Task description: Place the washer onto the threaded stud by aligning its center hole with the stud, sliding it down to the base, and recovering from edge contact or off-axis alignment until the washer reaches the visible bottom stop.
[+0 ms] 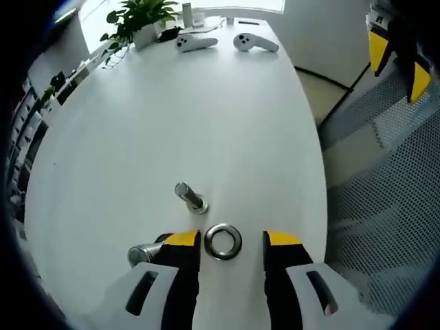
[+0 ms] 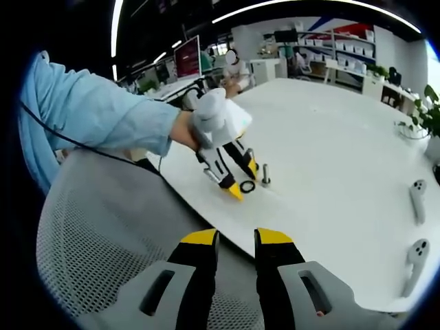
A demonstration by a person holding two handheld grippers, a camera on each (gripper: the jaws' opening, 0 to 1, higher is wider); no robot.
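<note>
A steel washer (image 1: pixel 223 241) lies flat on the white table (image 1: pixel 172 124), between the yellow-tipped jaws of my left gripper (image 1: pixel 232 239). That gripper is open, and the washer sits closer to its left jaw. Just beyond stands the threaded stud (image 1: pixel 191 197), upright and bare. A second metal bolt (image 1: pixel 141 254) rests left of the left jaw. In the right gripper view the left gripper (image 2: pixel 240 180), held by a hand in a blue sleeve, straddles the washer (image 2: pixel 247 186) beside the stud (image 2: pixel 265 175). My right gripper (image 2: pixel 236 238) hangs open and holds nothing, off the table's edge above a chair.
A grey mesh chair (image 2: pixel 103 254) stands at the table's near edge. Two white controllers (image 1: pixel 196 42) (image 1: pixel 256 42) and a potted plant (image 1: pixel 141 17) sit at the far end. The right gripper (image 1: pixel 397 62) shows at the upper right of the left gripper view.
</note>
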